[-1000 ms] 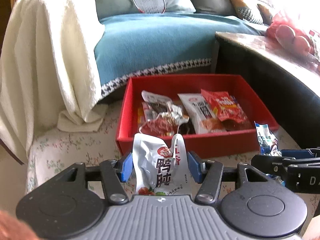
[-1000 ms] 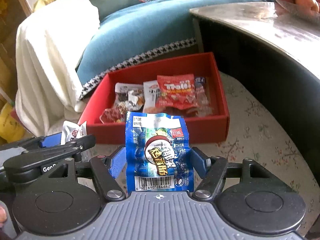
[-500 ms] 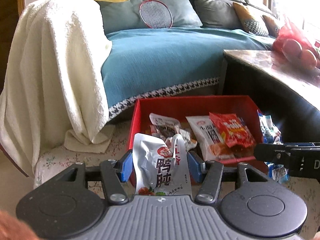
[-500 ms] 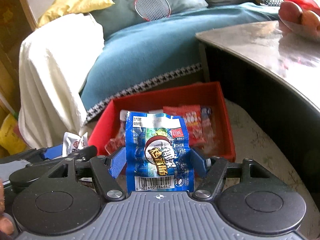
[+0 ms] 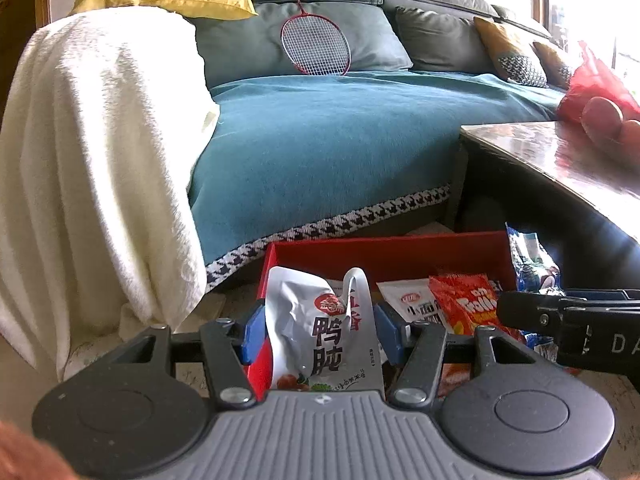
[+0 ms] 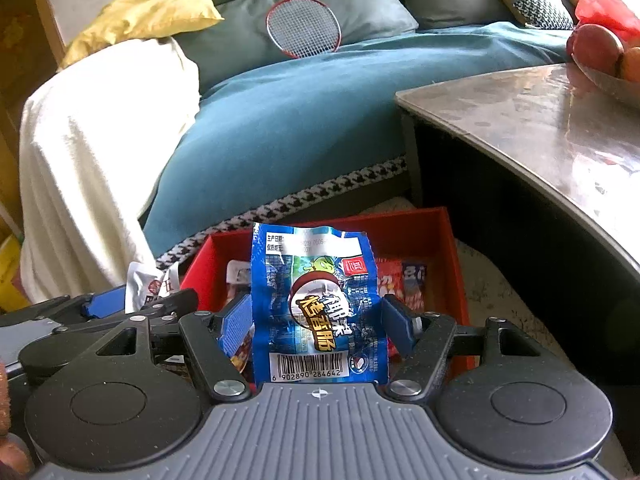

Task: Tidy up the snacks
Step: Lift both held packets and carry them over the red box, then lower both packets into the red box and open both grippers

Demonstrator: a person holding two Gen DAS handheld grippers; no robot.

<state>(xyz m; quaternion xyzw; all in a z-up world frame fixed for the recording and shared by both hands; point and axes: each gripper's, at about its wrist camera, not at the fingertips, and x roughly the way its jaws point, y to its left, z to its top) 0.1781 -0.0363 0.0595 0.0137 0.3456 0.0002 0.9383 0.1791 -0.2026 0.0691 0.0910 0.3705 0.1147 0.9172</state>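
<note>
My left gripper (image 5: 318, 330) is shut on a white snack pouch (image 5: 320, 328) with black characters, held upright over the near left part of the red box (image 5: 384, 250). My right gripper (image 6: 316, 320) is shut on a blue sausage packet (image 6: 318, 304), upright above the box's (image 6: 452, 264) near side. Inside the box lie several snacks, among them a red packet (image 5: 466, 306) and a white packet (image 5: 412, 304). In the left wrist view the right gripper (image 5: 568, 312) with its blue packet (image 5: 530, 264) shows at the right edge. The left gripper (image 6: 120, 304) with its pouch (image 6: 148, 284) shows at the left of the right wrist view.
The box stands on a floral rug (image 6: 500, 292) before a sofa with a teal cover (image 5: 340, 140) and a white blanket (image 5: 92, 160). A badminton racket (image 5: 316, 46) leans on the cushions. A dark coffee table (image 6: 540, 128) with fruit (image 6: 596, 48) rises at the right.
Both grippers have risen and tilted up with their packets still held. The red box has slid lower in both views and more of the sofa shows.
</note>
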